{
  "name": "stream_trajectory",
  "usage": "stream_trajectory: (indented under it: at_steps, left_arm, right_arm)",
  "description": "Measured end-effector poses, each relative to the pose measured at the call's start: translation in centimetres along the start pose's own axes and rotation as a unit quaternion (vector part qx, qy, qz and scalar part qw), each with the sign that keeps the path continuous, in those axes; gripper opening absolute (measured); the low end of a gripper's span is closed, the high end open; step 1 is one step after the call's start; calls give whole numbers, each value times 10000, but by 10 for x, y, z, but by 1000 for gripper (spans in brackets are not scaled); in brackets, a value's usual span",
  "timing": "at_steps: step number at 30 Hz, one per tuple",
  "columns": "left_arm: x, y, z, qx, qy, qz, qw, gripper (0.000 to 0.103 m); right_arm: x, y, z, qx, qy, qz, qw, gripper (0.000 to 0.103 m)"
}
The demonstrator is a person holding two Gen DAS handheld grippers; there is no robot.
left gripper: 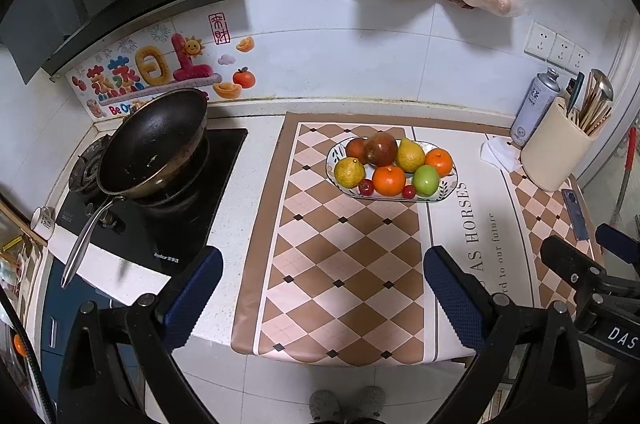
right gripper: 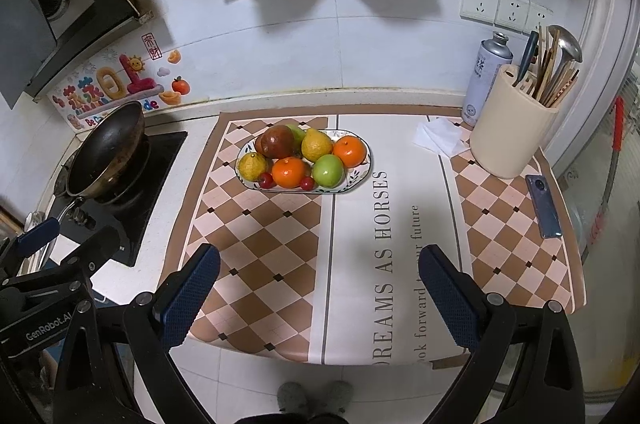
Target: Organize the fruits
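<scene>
1. while you hold both grippers above the mat's [right gripper: 260, 248] near edge, your left gripper [left gripper: 322, 300] and right gripper [right gripper: 320, 298] gape wide, gripping nothing.
2. fruits [right gripper: 302, 154] sit heaped on the plate [right gripper: 362, 166] at the mat's far side, well apart from both grippers.
3. your wok [left gripper: 152, 140] rests on the stove [left gripper: 168, 224], left of the plate.

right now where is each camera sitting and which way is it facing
left wrist: on the left tongs, open, above the counter's near edge, facing the oval patterned fruit plate and black wok; right tongs at the right edge.
right wrist: on the right tongs, open, further right, facing the same plate; left tongs at the left edge.
shared: plate, wok, checkered mat, grey slippers.
</scene>
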State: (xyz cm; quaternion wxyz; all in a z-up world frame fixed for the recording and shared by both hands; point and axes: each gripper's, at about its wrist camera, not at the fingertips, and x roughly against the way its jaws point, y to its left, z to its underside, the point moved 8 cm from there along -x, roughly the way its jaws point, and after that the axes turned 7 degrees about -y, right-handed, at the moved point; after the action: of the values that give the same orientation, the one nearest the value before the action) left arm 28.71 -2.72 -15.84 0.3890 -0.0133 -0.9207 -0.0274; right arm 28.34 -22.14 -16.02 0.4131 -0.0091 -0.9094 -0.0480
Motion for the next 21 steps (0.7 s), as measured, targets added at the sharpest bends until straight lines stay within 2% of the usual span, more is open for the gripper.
stream_trajectory:
  at_steps: [21]
  left_arm:
    - [14,4,5,-36,-35,9,10000,103]
  right_arm:
    - [11,-1,7,32,14,-44,10000,101]
